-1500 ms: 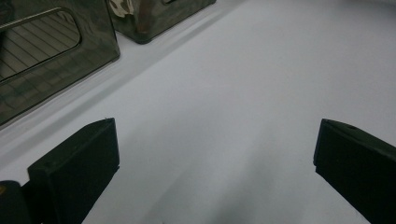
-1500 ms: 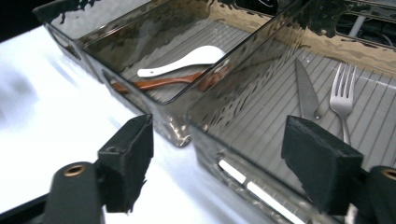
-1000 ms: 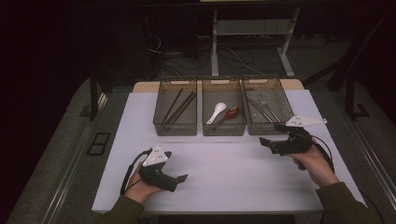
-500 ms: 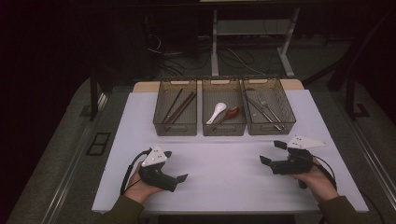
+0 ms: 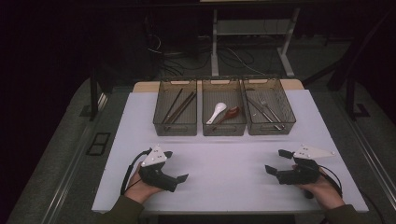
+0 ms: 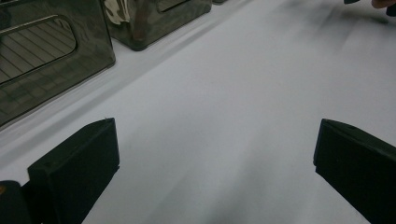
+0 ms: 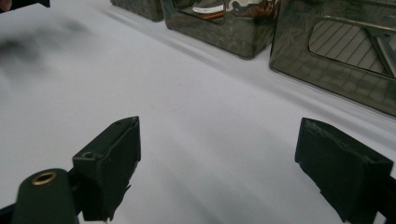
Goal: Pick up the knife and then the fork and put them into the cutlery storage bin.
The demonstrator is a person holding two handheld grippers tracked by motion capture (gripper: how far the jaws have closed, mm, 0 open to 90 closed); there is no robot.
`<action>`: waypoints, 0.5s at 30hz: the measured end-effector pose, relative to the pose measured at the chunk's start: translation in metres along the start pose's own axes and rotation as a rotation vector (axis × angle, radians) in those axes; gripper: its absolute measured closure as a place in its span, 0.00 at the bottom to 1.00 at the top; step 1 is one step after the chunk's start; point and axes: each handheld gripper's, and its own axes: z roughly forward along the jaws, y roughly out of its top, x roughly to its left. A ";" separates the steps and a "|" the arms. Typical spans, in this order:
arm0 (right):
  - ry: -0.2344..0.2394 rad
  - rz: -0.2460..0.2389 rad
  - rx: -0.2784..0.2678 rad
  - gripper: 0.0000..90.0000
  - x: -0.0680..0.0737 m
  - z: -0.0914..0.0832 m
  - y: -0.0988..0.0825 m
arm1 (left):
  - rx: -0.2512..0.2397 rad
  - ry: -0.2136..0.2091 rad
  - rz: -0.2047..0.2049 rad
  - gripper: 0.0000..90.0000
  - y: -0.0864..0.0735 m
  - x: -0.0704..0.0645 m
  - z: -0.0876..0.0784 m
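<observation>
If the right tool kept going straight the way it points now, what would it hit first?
Probably the middle bin, the one with the white spoon. The right tool is open and empty, and bare table lies ahead of it. Depth is unclear, so the right bin may come first.

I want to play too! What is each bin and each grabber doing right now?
Left gripper: jaws open, empty, low over the table.
Right gripper: jaws open, empty.
Left bin: upright, holds dark sticks.
Middle bin: upright, holds a white spoon and a brown one.
Right bin: upright, holds metal cutlery.
</observation>
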 end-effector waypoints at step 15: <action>0.030 -0.029 0.017 0.16 0.002 -0.001 -0.001 | 0.009 -0.003 -0.005 0.00 -0.001 0.000 0.002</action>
